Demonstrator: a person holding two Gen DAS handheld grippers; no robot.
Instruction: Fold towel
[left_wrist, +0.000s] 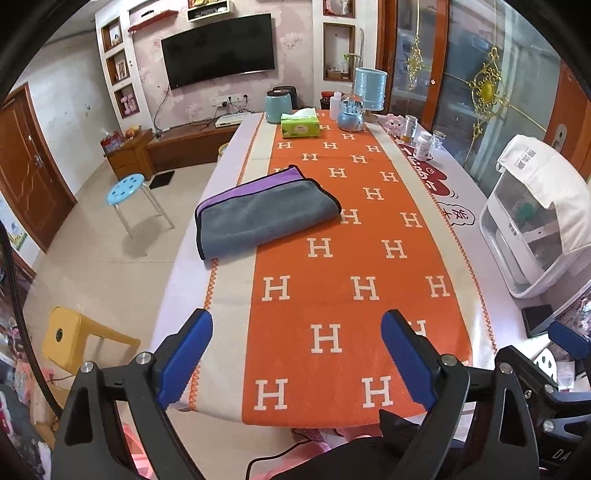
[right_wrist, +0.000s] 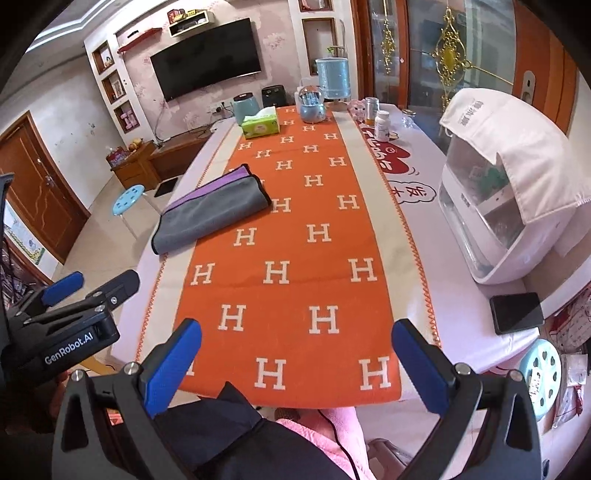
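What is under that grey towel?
The towel lies folded on the orange runner and its cream border, a purple layer showing. Anything else beneath is hidden.

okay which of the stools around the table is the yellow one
The yellow stool stands off the table's near left corner, beside the left gripper. The other two, farther left and near right, are light blue.

left tool (left_wrist: 297, 360): black frame, blue pads | right tool (right_wrist: 297, 365): same, silver screws
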